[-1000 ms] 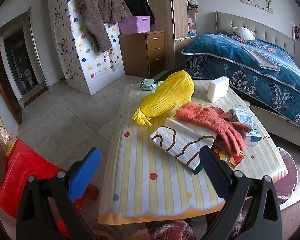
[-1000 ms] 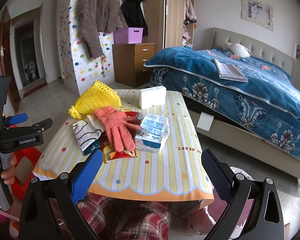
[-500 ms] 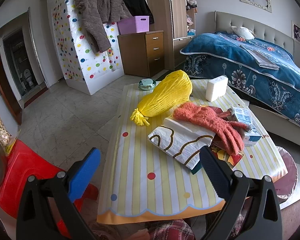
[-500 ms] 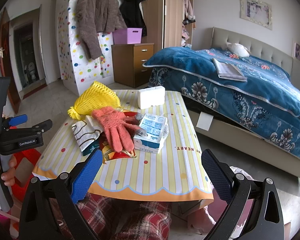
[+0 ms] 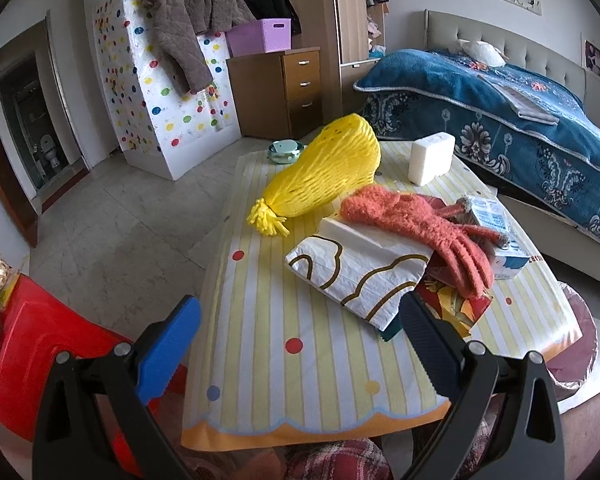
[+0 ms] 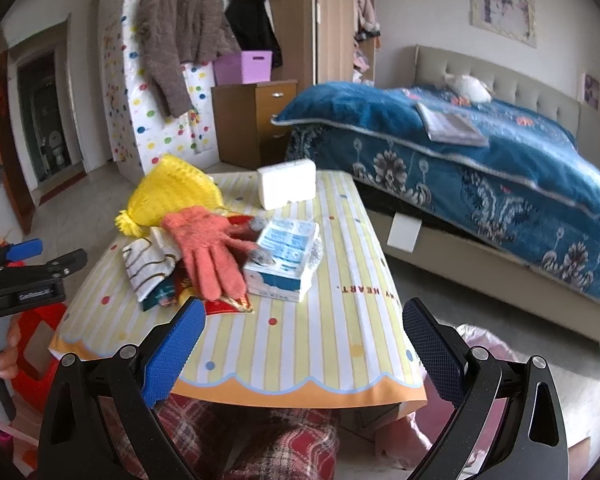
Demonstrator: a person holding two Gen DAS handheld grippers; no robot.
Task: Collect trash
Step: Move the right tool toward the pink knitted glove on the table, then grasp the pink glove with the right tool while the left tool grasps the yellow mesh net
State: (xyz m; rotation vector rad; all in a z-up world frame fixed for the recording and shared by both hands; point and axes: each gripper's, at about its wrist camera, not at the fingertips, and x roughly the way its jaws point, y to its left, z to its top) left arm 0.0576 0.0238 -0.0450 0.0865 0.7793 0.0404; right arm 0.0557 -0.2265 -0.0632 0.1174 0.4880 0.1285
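A small table with a striped, dotted cloth [image 5: 300, 344] [image 6: 332, 320] holds a pile of items: a yellow foam net [image 5: 328, 172] [image 6: 172, 196], an orange glove [image 5: 416, 224] [image 6: 208, 248], a white wrapper with brown lines [image 5: 356, 268] [image 6: 148, 264], a red snack packet [image 5: 452, 304] [image 6: 228, 304], a blue-white box [image 5: 496, 236] [image 6: 284, 256] and a white block [image 5: 430, 158] [image 6: 286, 184]. My left gripper [image 5: 296, 344] is open and empty above the table's near left corner. My right gripper [image 6: 300, 354] is open and empty above the near edge. The left gripper also shows in the right wrist view [image 6: 32, 268].
A small green tin [image 5: 285, 151] sits at the table's far edge. A red plastic stool [image 5: 40, 344] stands left of the table. A bed with a blue cover [image 6: 480, 160] is to the right. A pink bag [image 6: 476, 340] lies on the floor by the table.
Both grippers have shifted slightly toward the table; the items look a little nearer. Both stay open and nothing on the table has moved.
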